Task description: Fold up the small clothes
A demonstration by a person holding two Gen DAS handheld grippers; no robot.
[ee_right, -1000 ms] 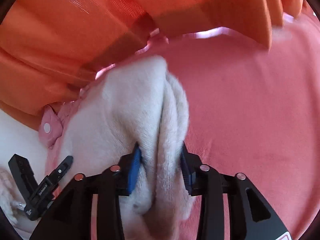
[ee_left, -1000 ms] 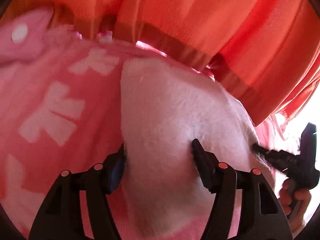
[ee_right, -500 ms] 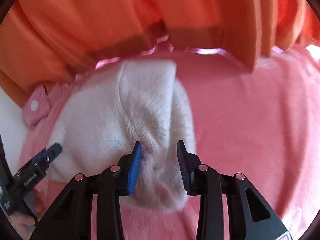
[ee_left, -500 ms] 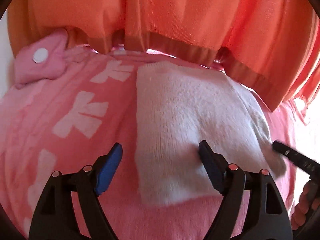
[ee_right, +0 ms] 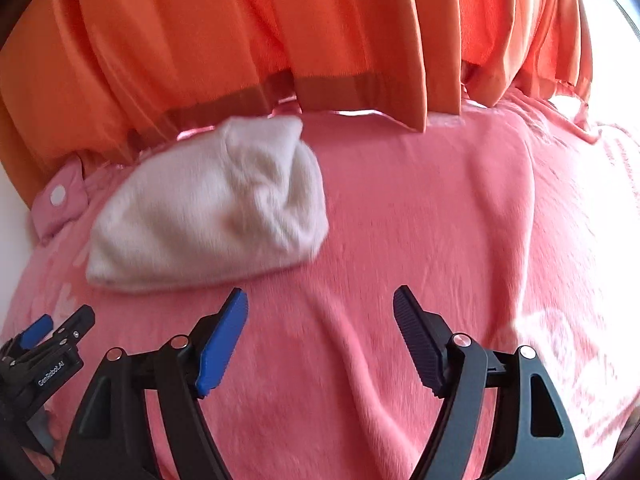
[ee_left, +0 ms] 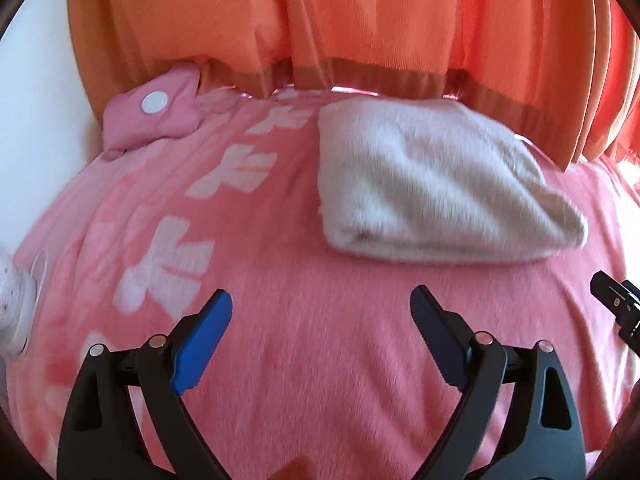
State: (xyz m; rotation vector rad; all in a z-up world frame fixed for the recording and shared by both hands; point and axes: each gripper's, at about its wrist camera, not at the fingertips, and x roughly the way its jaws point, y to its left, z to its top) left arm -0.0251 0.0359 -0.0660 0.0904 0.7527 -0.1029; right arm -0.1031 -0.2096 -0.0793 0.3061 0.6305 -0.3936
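Both wrist views showed the folded white garment (ee_left: 436, 192) lying flat on the pink blanket (ee_left: 320, 360), close under the hem of the orange curtain (ee_left: 360, 20). In the right view the same white garment (ee_right: 212, 204) sat up and to the left of my right gripper (ee_right: 320, 312), clear of both pads.

Left gripper (ee_left: 322, 312): jaws wide and opening, nothing between them but bare blanket. The garment lay ahead and slightly to the right of the blue pad (ee_left: 200, 344), not touching it.

Right gripper: jaws also wide and opening, nothing held. Its blue pad (ee_right: 222, 344) was just below the garment's near edge; I saw a gap between them.

I noted white bow-like prints (ee_left: 164, 268) running along the blanket's left part in the left view. A pink padded piece with a white round snap (ee_left: 154, 102) rested at the blanket's far left corner, beside the curtain hem.

The tip of the left gripper (ee_right: 48, 340) showed at the lower left of the right view, and a dark part of the right gripper (ee_left: 618, 304) at the right edge of the left view. Both frames were a little motion-blurred.
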